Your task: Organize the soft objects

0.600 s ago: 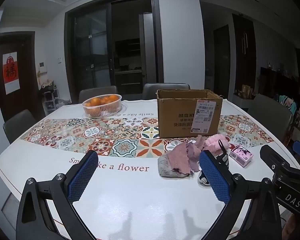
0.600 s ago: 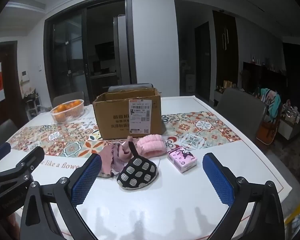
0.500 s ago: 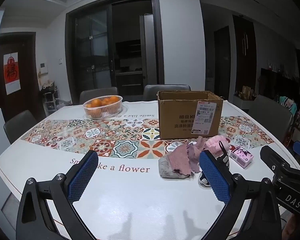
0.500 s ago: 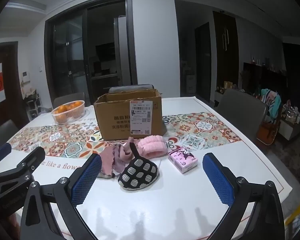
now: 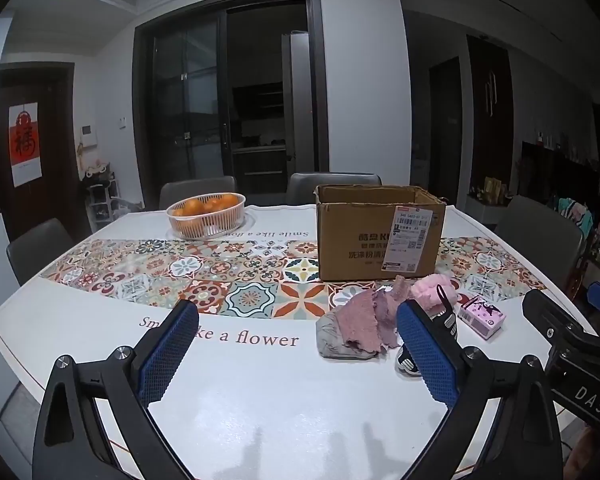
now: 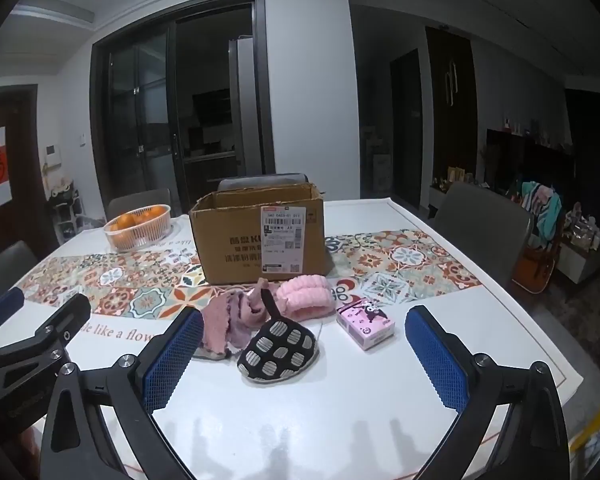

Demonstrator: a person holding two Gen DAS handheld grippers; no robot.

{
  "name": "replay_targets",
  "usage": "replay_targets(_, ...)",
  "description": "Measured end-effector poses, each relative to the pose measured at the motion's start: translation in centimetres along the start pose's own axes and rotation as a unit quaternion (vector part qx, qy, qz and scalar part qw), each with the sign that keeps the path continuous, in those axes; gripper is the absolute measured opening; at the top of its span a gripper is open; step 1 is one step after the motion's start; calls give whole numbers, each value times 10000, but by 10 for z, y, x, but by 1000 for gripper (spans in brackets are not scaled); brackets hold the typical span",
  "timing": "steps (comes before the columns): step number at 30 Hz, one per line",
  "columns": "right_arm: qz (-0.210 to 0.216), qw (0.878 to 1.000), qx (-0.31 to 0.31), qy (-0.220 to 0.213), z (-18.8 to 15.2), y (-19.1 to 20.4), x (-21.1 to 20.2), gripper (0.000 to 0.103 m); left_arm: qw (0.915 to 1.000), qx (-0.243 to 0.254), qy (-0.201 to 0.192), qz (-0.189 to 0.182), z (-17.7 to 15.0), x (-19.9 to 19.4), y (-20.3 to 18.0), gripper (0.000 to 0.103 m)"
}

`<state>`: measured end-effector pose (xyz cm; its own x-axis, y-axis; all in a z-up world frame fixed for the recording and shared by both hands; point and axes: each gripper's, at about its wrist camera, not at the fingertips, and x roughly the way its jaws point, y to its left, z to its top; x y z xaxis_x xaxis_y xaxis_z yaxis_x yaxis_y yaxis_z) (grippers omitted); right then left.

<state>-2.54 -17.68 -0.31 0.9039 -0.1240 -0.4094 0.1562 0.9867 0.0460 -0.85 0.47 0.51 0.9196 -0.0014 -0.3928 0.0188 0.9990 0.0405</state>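
A small heap of soft things lies on the white table in front of an open cardboard box (image 6: pixel 260 240) (image 5: pixel 380 232): crumpled pink and purple cloths (image 6: pixel 236 316) (image 5: pixel 364 320) over a grey one (image 5: pixel 332 344), a fluffy pink band (image 6: pixel 306 294) (image 5: pixel 434 292), and a black slipper-shaped pouch with grey patches (image 6: pixel 278 350). My right gripper (image 6: pixel 300 356) hovers open just short of the pouch. Left of the heap, my left gripper (image 5: pixel 296 352) stands open over bare tabletop, its right finger hiding most of the pouch.
A pink tissue packet (image 6: pixel 366 326) (image 5: pixel 482 318) lies right of the heap. A white basket of oranges (image 5: pixel 206 216) (image 6: pixel 138 226) stands at the back left on the patterned runner (image 5: pixel 200 276). Grey chairs (image 6: pixel 484 224) surround the table.
Both views have shifted only slightly, the table and objects sitting a touch lower in the frames. Nothing on the table moved and both grippers stay open.
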Motion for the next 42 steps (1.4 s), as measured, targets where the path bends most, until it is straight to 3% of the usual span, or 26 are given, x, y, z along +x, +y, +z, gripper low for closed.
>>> replay_targets(42,69,9999,71,-123,-1,-1,0,103,9999,9,-121,0,0,0,-1,100)
